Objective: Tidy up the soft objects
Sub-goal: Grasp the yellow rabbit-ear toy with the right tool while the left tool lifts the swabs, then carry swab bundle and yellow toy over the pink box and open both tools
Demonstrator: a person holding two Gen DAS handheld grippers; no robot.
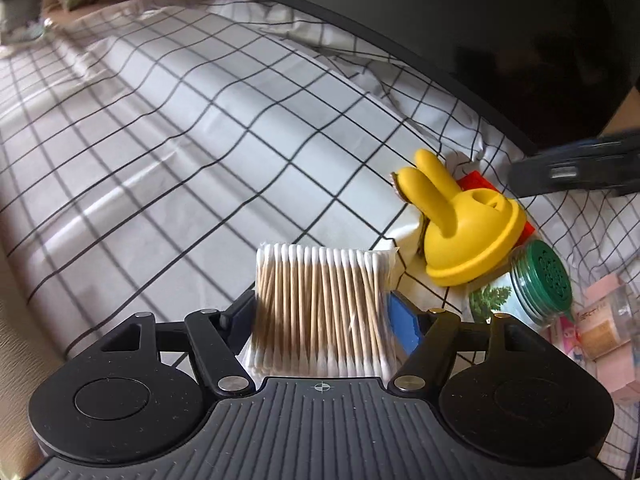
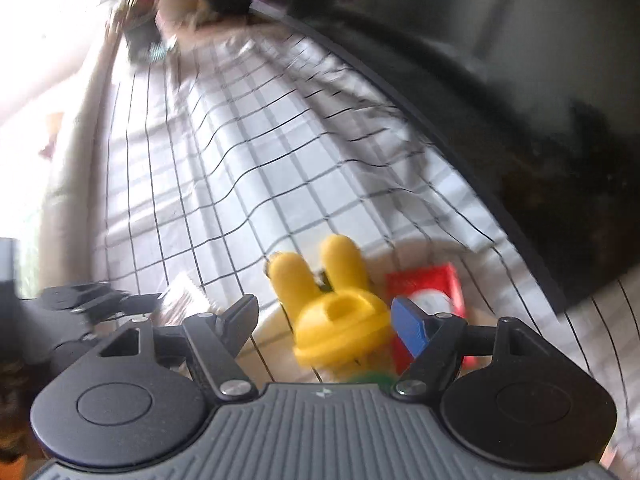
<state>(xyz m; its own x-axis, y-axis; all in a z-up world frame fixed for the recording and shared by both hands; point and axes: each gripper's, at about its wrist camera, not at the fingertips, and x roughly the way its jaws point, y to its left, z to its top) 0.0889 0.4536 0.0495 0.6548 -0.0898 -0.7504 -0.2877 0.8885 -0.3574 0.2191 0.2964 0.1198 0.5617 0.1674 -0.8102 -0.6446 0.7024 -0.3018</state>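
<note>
My left gripper [image 1: 322, 312] is shut on a clear packet of cotton swabs [image 1: 324, 304] with wooden sticks, held upright between its fingers above the checked cloth [image 1: 180, 140]. A yellow rabbit-eared soft toy [image 1: 456, 220] lies to the right of the packet. In the right wrist view my right gripper [image 2: 324, 320] is open, its fingers on either side of the same yellow toy [image 2: 332, 312], which sits between them; contact cannot be told through the blur. The left gripper shows at that view's left edge [image 2: 92, 300].
A green-lidded jar [image 1: 532, 284] with a tree label and pink boxes [image 1: 604, 320] lie right of the toy. A red box [image 2: 432, 300] lies behind the toy. A dark curved screen [image 1: 480, 40] borders the cloth at the back right. Plant pots [image 2: 180, 0] stand far off.
</note>
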